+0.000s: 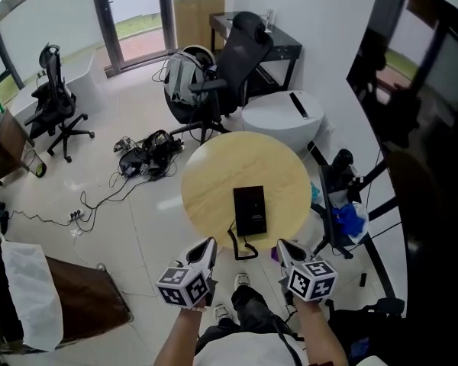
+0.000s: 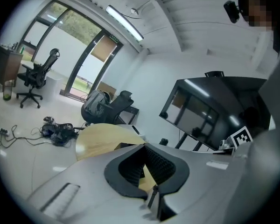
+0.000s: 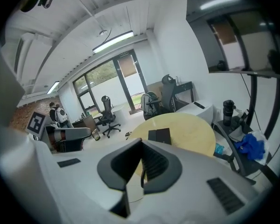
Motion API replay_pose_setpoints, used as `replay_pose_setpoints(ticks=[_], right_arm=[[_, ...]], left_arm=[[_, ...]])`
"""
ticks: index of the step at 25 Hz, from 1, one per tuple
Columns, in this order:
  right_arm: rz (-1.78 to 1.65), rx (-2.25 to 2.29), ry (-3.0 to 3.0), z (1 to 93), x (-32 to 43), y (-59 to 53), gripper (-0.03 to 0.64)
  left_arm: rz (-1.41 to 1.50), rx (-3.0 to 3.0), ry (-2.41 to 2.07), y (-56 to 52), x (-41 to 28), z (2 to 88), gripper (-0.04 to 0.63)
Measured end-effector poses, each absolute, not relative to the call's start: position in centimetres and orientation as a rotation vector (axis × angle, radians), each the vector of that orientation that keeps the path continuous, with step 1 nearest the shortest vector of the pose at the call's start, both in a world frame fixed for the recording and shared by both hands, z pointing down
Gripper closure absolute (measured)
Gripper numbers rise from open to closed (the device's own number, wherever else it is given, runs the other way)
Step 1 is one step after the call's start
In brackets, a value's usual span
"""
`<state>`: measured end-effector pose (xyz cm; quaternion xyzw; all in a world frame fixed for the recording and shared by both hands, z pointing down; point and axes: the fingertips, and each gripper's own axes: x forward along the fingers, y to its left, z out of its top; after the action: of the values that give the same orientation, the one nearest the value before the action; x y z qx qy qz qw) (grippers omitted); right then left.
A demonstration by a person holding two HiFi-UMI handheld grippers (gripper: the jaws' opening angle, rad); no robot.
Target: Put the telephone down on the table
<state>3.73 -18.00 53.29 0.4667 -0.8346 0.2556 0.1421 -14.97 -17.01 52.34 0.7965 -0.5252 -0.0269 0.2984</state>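
Nearest us, our left tongs [image 1: 208, 247] and right tongs [image 1: 284, 248] are both pinched shut on nothing. Ahead, between them, the flat black rectangular telephone [image 1: 249, 210] lies by the round pale wooden counter [image 1: 206, 181]'s near edge. Its long axis runs away from us, about equally near both.

Grey left gripper [image 1: 209, 244] and right gripper [image 1: 283, 247] bear black-and-white marker cubes [image 1: 185, 284].

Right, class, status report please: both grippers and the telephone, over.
Left gripper shut, empty. Right gripper shut, empty. Telephone lying flat on the table, neither gripper touching it, cord looping at the near edge. Nothing in the way.
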Motion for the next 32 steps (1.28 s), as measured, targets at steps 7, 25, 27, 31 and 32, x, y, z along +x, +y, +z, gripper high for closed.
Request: replay_pose_setpoints(ticks=[7,25,27,31,32], right_arm=[[0.73,1.336,-2.468,50.9,4.3,-14.4,0.611],[0.708,1.235,-2.581,49.4,10.8,-4.3,0.606],[0.719,1.224,-2.587,49.7,11.1,-3.5,0.606],[0.743,1.197,-2.606,49.9,11.4,-2.6,0.606],[0.747,1.195,-2.617,49.6,11.4,-2.6,0.606]], left_arm=[[-0.046,2.15,-1.389,-13.7,-12.7,49.9,0.595],[0.019,2.188,-1.434,-4.8,-2.7,47.7,0.595],[0.029,2.181,-1.439,-3.8,-2.2,48.1,0.595],[0.034,2.165,-1.437,-2.4,-1.1,48.7,0.595],[0.03,2.164,-1.439,-2.2,-0.9,48.7,0.595]])
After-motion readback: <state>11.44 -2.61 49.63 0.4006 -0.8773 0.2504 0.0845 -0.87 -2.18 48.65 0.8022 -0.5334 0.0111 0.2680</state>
